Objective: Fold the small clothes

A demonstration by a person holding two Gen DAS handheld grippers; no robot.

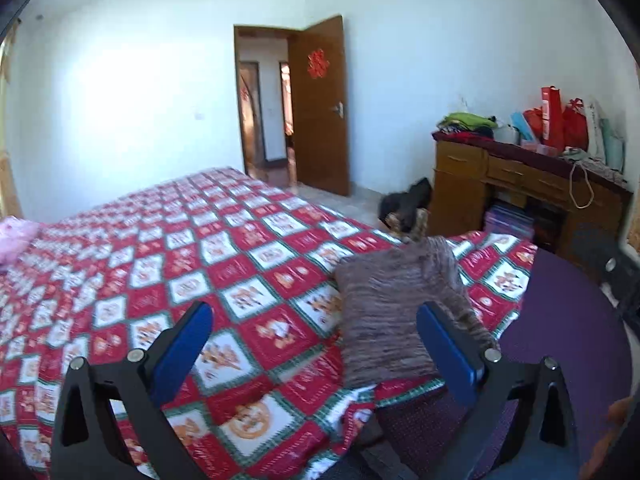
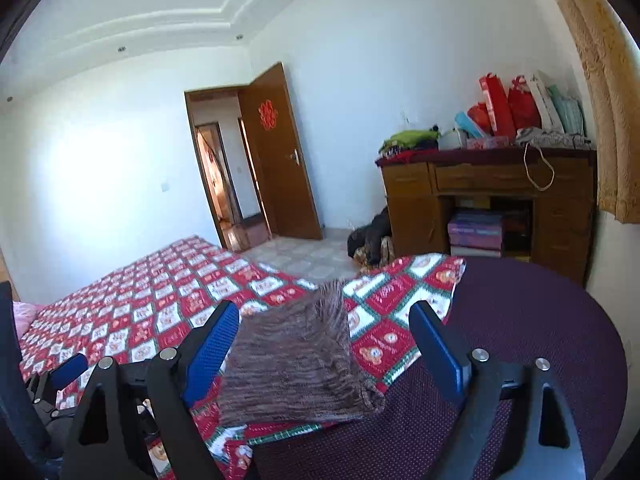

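Note:
A brown-grey marled knitted garment [image 1: 392,312] lies folded on the bed, over the red checked bedcover [image 1: 160,264] near its right edge. My left gripper [image 1: 316,312] hovers above the bed, open, with nothing between its blue pads; its right finger [image 1: 448,344] overlaps the garment's edge in view. From the right wrist, the garment [image 2: 296,356] shows below and between the fingers of my right gripper [image 2: 324,312], which is open and apart from it. A blue pad of the left gripper's fingers [image 2: 70,364] shows at the left edge.
A dark purple dotted surface [image 2: 520,340] adjoins the bedcover [image 2: 160,304] on the right. Beyond it stands a wooden desk [image 2: 480,184] piled with bags and clothes. A dark bundle [image 1: 408,204] lies on the floor by an open door [image 1: 320,108]. A pink item [image 1: 16,236] sits far left.

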